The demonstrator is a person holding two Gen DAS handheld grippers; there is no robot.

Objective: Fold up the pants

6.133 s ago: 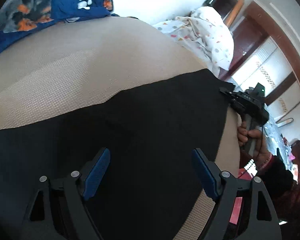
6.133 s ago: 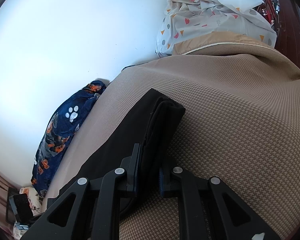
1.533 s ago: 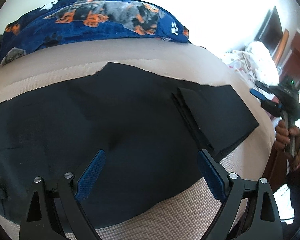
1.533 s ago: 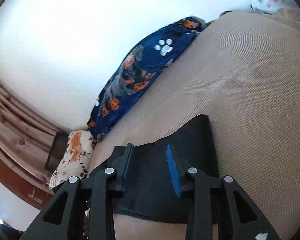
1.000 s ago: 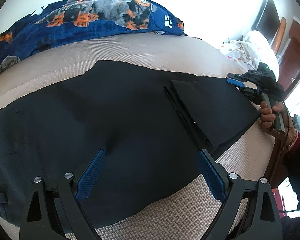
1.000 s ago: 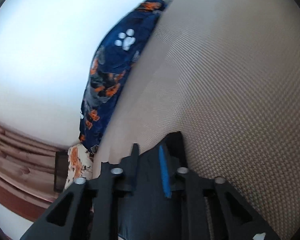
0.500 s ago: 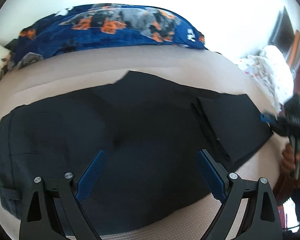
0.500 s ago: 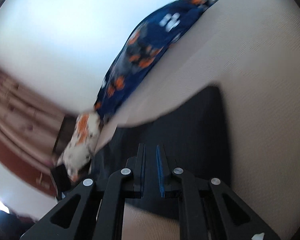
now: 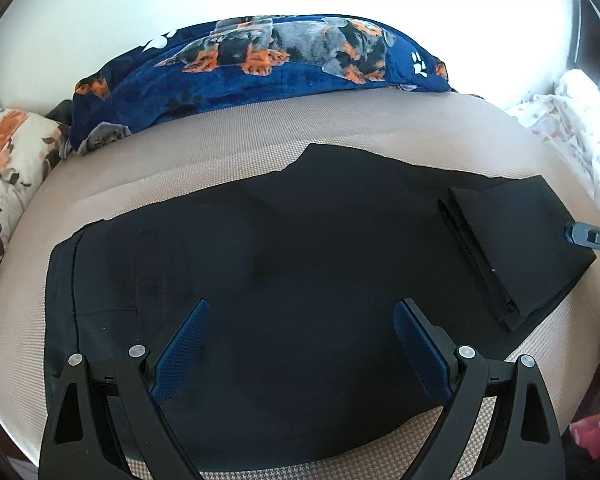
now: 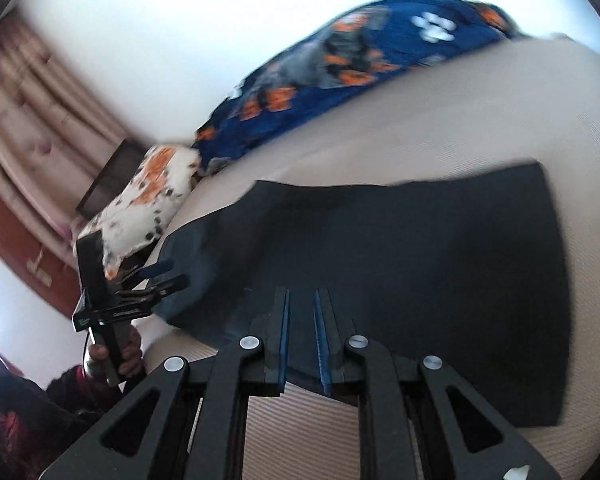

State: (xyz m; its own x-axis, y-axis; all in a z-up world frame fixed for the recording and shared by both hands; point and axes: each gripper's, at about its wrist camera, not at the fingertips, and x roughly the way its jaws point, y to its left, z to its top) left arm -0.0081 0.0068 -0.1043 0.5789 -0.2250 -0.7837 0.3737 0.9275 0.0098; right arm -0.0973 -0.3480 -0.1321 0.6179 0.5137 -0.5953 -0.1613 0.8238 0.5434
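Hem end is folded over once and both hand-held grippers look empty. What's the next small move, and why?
Probably bring the right hand-held gripper down onto the folded end of the black pants and grip it for another fold toward the waistband. Its jaws have just been opening, nothing between them; the left hand-held gripper hovers open.

Black pants [image 9: 300, 248] flat on beige bed, leg ends folded over.

A beige woven bed [image 9: 228, 148] carries black pants [image 9: 300, 264], a blue dog-print blanket [image 9: 260, 68] and a floral pillow [image 9: 8, 160].
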